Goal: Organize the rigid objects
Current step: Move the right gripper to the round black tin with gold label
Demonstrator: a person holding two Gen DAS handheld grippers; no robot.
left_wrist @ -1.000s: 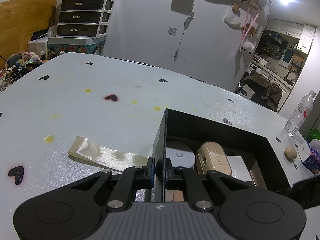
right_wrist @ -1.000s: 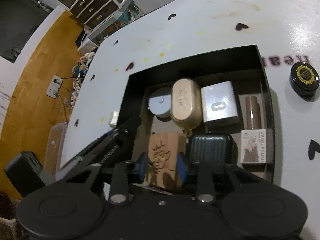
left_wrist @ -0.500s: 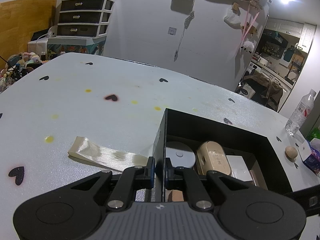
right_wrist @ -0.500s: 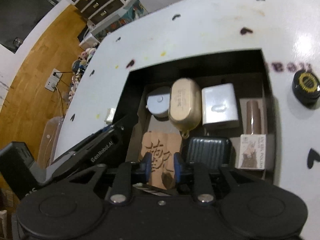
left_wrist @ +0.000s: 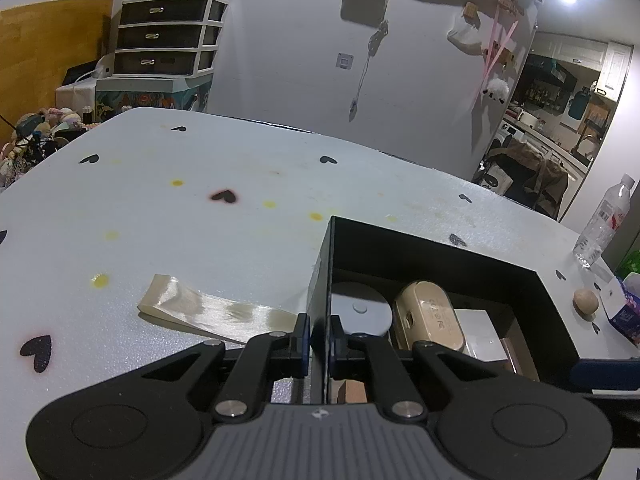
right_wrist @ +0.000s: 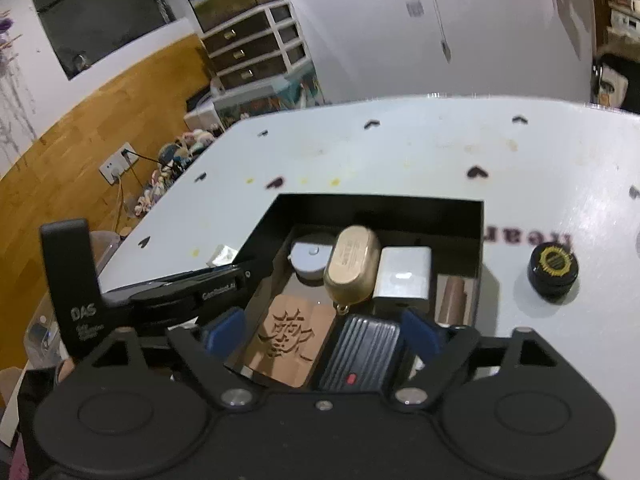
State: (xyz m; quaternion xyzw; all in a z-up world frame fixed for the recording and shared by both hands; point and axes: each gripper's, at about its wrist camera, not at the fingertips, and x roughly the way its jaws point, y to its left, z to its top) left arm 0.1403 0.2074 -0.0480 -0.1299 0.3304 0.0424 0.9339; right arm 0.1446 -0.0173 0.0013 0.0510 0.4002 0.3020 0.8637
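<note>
A black box (right_wrist: 478, 240) sits on the white table and holds a carved wooden block (right_wrist: 290, 338), a dark ribbed case (right_wrist: 366, 354), a gold case (right_wrist: 354, 264), a white round disc (right_wrist: 310, 254), a white cube (right_wrist: 404, 276) and a brown bottle (right_wrist: 452, 298). My left gripper (left_wrist: 319, 338) is shut on the box's left wall (left_wrist: 320, 280). My right gripper (right_wrist: 322, 326) is open and empty, above the wooden block and the ribbed case. A black round jar (right_wrist: 553, 267) with a gold lid stands on the table right of the box.
A strip of clear tape (left_wrist: 208, 312) lies on the table left of the box. A water bottle (left_wrist: 602, 224), a small wooden ball (left_wrist: 585, 302) and a tissue pack (left_wrist: 626, 312) are at the far right. Drawers (left_wrist: 168, 36) stand beyond the table.
My right gripper let go of the wooden block, which now lies in the box, then opened wide and lifted back. My left gripper has not moved.
</note>
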